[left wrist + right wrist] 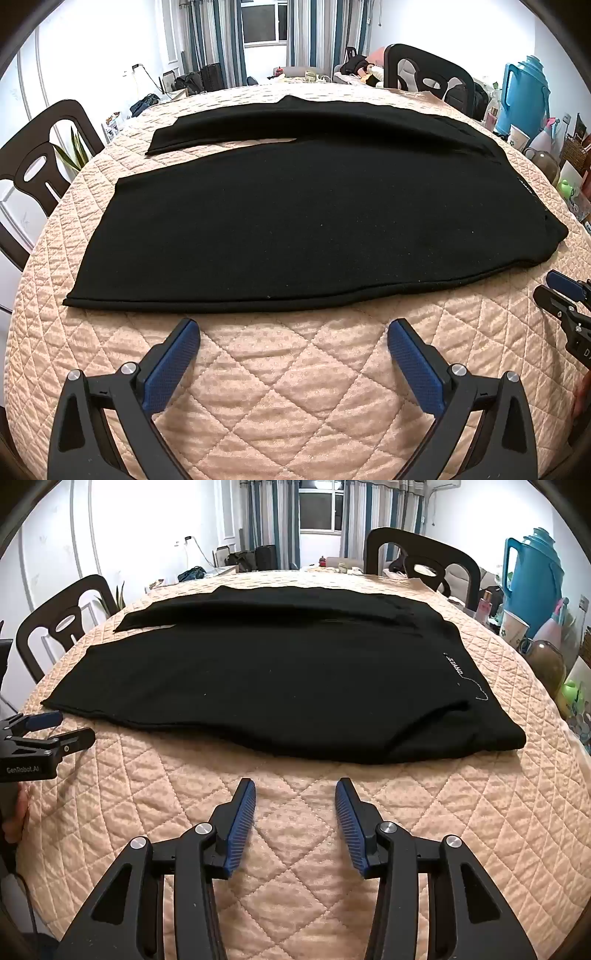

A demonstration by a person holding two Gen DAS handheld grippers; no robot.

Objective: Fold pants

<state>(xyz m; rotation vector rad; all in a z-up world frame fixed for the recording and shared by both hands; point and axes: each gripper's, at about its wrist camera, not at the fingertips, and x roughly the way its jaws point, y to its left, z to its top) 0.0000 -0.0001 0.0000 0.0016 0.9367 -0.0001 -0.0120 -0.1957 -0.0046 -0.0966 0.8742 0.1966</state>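
Black pants [295, 214] lie spread flat on the quilted peach table cover [295, 387], legs to the left, waist to the right; they also show in the right wrist view [258, 686], with white lettering near the waist. My left gripper [293, 328] is open and empty, just short of the near leg's edge. My right gripper [295, 790] is open and empty, near the pants' edge by the waist. The right gripper also shows at the right edge of the left wrist view [554, 288], and the left gripper shows at the left of the right wrist view [59, 727].
Dark chairs stand at the left [40, 158] and far side [421, 561] of the table. A blue thermos jug [532, 579], cups and bottles crowd the right side [517, 627]. The quilt [295, 849] reaches the near edge.
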